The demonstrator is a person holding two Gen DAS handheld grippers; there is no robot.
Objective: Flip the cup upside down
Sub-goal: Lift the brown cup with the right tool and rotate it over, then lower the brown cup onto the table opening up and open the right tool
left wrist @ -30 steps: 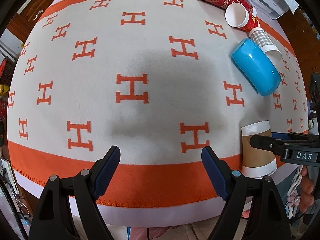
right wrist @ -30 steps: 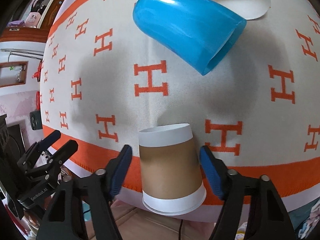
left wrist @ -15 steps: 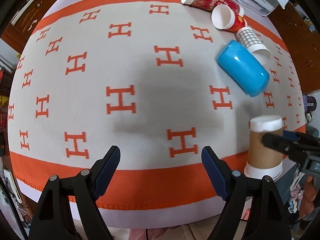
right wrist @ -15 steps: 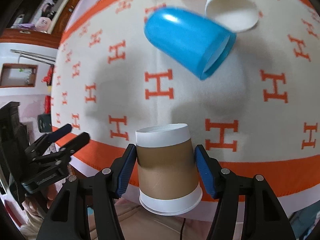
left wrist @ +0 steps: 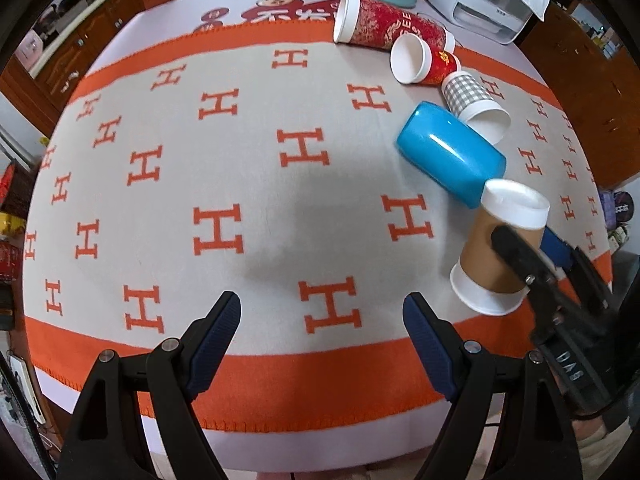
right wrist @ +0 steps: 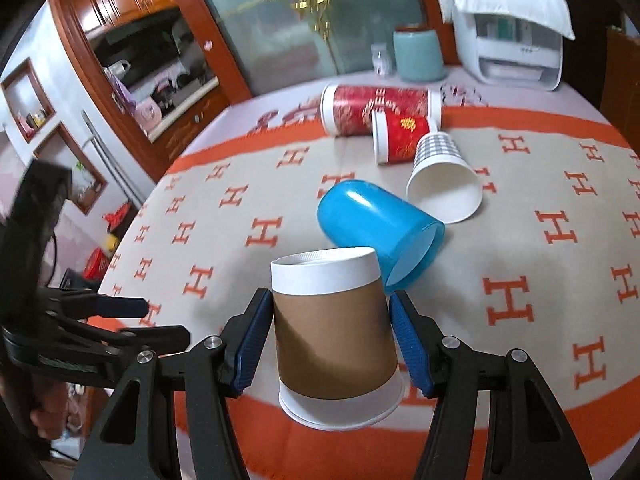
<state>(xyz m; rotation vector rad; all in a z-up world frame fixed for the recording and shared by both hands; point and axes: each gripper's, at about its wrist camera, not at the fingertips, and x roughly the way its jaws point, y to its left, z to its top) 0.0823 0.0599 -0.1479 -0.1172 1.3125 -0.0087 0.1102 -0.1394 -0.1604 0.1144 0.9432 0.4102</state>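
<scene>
A brown paper cup with white bands (right wrist: 334,336) is clamped between the blue pads of my right gripper (right wrist: 332,340). It is held bottom up above the cloth near the table's front edge, its wide rim pointing down toward me. It also shows at the right of the left wrist view (left wrist: 500,246), with the right gripper on it. My left gripper (left wrist: 322,340) is open and empty over the front orange border of the cloth (left wrist: 240,380).
A blue plastic cup (right wrist: 376,228) lies on its side just behind the held cup. Behind it lie a checked paper cup (right wrist: 444,176), a small red cup (right wrist: 400,138) and a tall red cup (right wrist: 376,110). A white appliance (right wrist: 516,44) and teal canister (right wrist: 418,54) stand at the back.
My right gripper closed on the brown cup, lifted it off the cloth and tipped back, so the view now looks across the table. The left gripper drew back and rose slightly.
</scene>
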